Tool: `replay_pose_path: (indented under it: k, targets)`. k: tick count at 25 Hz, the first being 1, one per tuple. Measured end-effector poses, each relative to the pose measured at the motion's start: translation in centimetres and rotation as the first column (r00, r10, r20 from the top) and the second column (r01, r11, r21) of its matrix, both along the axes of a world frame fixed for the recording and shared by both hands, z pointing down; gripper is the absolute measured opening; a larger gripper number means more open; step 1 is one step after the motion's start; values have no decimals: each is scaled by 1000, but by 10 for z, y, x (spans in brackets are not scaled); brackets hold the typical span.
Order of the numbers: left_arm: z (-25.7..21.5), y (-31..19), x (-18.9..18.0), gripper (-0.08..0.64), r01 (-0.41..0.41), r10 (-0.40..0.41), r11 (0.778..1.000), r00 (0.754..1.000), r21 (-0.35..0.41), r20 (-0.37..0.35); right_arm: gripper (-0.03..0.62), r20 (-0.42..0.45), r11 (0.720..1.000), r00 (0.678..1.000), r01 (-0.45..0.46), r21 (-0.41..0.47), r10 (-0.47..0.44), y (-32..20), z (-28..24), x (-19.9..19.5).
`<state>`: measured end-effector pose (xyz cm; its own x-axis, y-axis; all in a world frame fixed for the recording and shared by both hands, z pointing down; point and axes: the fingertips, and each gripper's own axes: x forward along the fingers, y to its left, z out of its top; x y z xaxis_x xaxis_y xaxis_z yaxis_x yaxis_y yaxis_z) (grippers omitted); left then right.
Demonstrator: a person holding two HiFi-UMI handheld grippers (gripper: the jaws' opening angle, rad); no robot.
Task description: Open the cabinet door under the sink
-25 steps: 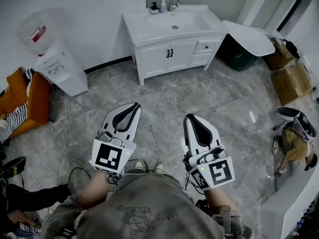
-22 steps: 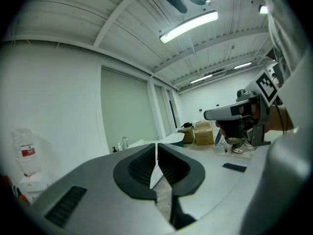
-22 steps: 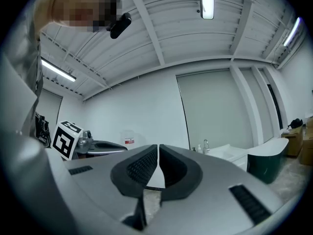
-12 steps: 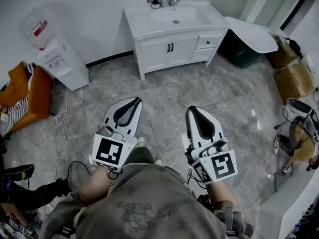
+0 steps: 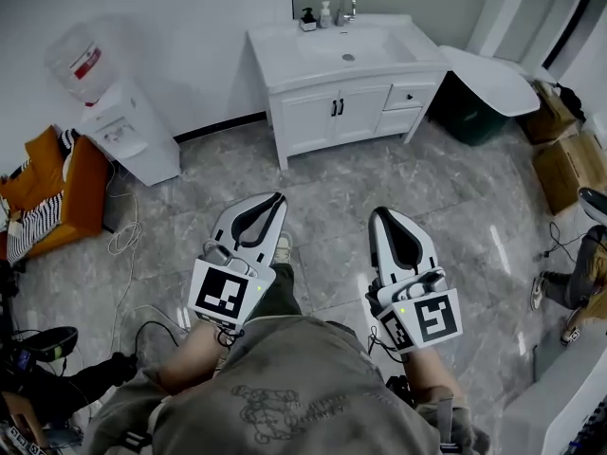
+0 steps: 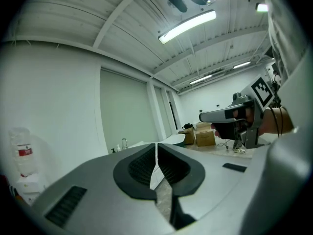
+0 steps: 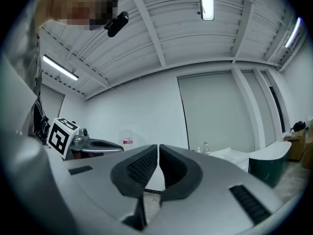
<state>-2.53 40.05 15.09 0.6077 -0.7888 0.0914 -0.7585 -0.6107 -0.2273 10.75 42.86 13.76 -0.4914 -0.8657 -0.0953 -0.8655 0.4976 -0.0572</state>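
Jaws pressed together on both tools, nothing between them. The left gripper [image 5: 273, 199] and right gripper [image 5: 385, 214] are held low in front of the person, noses toward the far wall.

Cabinet doors [image 5: 334, 114] under the sink [image 5: 347, 47]: a white pair with dark handles at the centre seam, both shut and flush with the vanity front. Two small drawers [image 5: 411, 96] sit just right of the doors. A faucet [image 5: 346, 6] and small bottles [image 5: 309, 15] stand at the back rim of the basin. The vanity is against the far wall, well apart from both grippers, with a stretch of grey tiled floor [image 5: 379, 183] between.

Further out: water dispenser [image 5: 128, 133] to the vanity's left, dark green bin [image 5: 471, 114] under a white lid to its right, cardboard boxes [image 5: 567, 159] beyond that.

Progress, as I judge it: nothing done on the door yet. Left to do: close the distance, part one pair of jaws, take a handle, swing the door out.
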Motion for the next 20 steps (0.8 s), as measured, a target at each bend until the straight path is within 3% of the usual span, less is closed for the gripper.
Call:
replay_pose_path:
  k: [8,20]
  targets:
    - [22,-69,-23,26,18,-17,999,1000,-27,12,32,-9,999,1000,-8,-37,8,-73,22,-14]
    - [41,-228,-55,26,-13,15,997,999,-75,31,32,-16,993,999,-33,-117,31,-227,43,-52]
